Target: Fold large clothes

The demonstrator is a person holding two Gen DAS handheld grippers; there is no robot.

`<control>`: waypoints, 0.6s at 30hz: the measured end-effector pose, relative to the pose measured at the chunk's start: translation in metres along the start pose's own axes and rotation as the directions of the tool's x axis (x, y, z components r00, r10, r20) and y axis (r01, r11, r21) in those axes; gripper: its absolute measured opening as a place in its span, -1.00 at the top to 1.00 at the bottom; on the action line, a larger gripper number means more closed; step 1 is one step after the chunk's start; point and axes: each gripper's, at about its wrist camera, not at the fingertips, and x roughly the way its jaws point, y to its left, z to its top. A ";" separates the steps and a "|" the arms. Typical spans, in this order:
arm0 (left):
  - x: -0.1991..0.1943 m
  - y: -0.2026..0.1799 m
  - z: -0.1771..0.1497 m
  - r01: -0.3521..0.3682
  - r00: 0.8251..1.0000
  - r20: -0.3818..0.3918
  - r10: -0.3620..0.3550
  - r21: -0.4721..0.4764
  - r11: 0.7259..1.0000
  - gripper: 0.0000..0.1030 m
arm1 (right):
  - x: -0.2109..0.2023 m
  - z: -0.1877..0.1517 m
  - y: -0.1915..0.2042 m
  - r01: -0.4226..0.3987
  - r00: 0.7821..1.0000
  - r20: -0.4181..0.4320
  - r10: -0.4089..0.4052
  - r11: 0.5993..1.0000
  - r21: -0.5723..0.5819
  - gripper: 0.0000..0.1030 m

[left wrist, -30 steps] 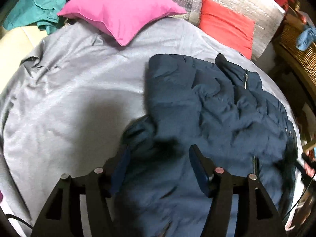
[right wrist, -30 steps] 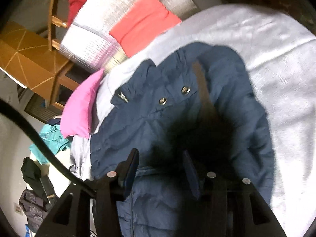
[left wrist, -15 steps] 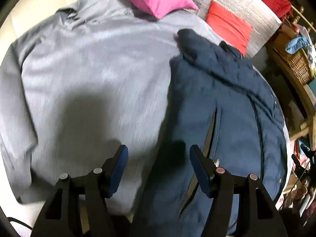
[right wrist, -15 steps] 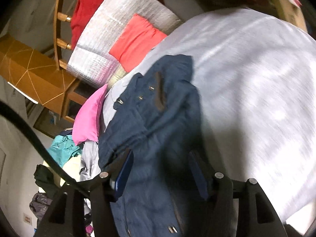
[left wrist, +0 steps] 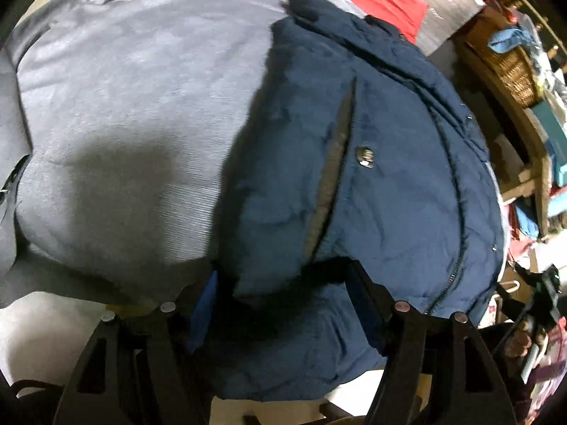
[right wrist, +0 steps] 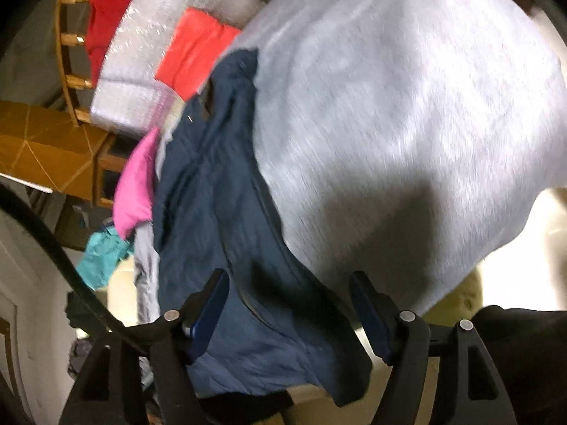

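- Bedding came first in size: a grey sheet (left wrist: 117,106) covered the bed, wrinkled toward its far-left corner in the left wrist view and blurred to a pale expanse (right wrist: 407,106) in the right wrist view.
- Next was the navy padded jacket (left wrist: 372,177), lying on the right-hand part of the sheet in the left wrist view, one panel folded over the rest, with a slanted pocket opening and a small metal badge showing; its near edge hung over the bed's edge.
- From the right wrist camera the jacket (right wrist: 219,230) ran as a long strip along the left side of the sheet, its lower hem drooping off the bed between the fingers.
- A silver quilted cushion (right wrist: 149,71) leaned at the head of the bed, with a red pillow (left wrist: 386,0) in front of it and a pink pillow (right wrist: 136,191) lying beside them.
- A wicker basket (left wrist: 510,67) sat on wooden furniture off to the right of the bed.
- A teal garment (right wrist: 101,258) lay crumpled near the pink pillow.
- The left gripper (left wrist: 283,301) stood with its jaws wide apart, straddling the folded near edge of the jacket without pinching it.
- The right gripper (right wrist: 288,304) likewise had its jaws spread, hovering over the jacket's hem, clasping nothing.
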 end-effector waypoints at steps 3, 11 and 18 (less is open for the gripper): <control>0.002 -0.003 -0.003 0.006 1.000 -0.001 -0.006 0.008 1.000 -0.28 | 0.022 -0.007 0.004 0.059 0.997 -0.048 -0.061 0.998 -0.034 -0.43; 0.019 -0.013 -0.006 0.004 0.996 -0.093 0.001 0.048 0.999 -0.62 | 0.053 -0.028 0.020 0.090 0.981 -0.157 -0.111 0.986 -0.138 -0.15; 0.000 -0.006 -0.010 0.108 0.994 -0.031 -0.109 -0.028 0.994 0.30 | 0.034 -0.065 0.070 -0.059 0.989 -0.149 0.012 0.946 -0.318 0.38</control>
